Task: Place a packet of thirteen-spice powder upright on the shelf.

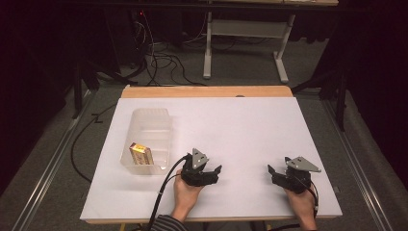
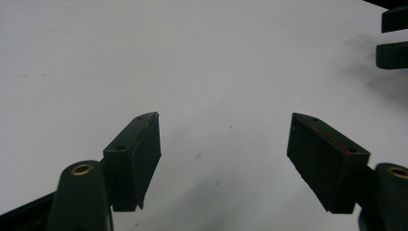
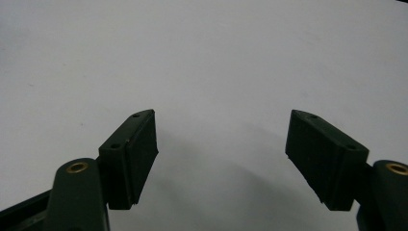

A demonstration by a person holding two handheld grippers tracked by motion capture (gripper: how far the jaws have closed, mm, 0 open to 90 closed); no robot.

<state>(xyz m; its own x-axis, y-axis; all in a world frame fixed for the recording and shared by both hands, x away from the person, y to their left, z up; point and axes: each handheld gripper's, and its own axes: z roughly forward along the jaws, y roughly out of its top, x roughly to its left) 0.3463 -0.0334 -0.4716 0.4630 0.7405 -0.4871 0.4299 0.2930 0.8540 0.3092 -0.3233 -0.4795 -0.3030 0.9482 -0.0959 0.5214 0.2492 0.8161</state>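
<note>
At the left side of the white table stands a clear plastic bin, its long axis running away from the person. Inside it, at the near end, a small yellow box leans against the wall; it may be a carton of tea or sweets, but the print is too small to read.

Just to the right of the bin, and a little nearer to the person, the left gripper rests low over the table, its jaws spread wide and holding nothing. In the left gripper view the pads frame only bare table, and they point toward the right gripper, not toward the bin.

Well apart, at the right, the right gripper is also spread wide and empty, facing left.

The box lies to the left and slightly forward of the left gripper, which is clearly the nearer one. I judge that it must turn left before reaching in.
</note>
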